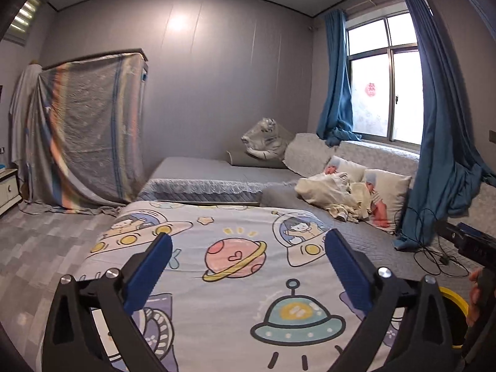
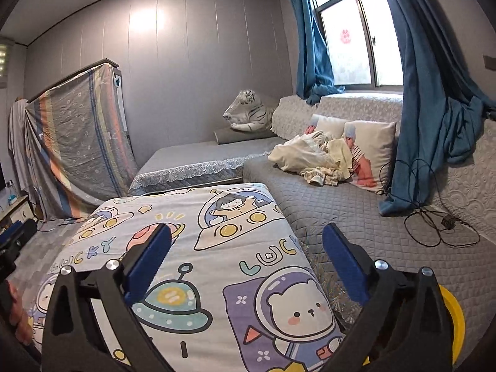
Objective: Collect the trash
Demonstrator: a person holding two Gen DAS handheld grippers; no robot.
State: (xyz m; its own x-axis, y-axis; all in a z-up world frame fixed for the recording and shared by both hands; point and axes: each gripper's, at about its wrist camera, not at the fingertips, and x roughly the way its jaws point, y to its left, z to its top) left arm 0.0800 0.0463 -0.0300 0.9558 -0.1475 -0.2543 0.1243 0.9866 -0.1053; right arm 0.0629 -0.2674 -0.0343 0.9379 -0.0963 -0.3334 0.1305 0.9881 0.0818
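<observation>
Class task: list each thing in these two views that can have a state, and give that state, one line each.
left gripper: open, holding nothing
right gripper: open, holding nothing
blue curtains: drawn apart, bunched
window: appears shut
black cable: loose on grey cover
cream clothes: crumpled heap

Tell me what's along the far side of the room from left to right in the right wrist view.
Draped striped sheet → plush white tiger → heap of cream clothes → baby-print pillow → black cable coil.
</observation>
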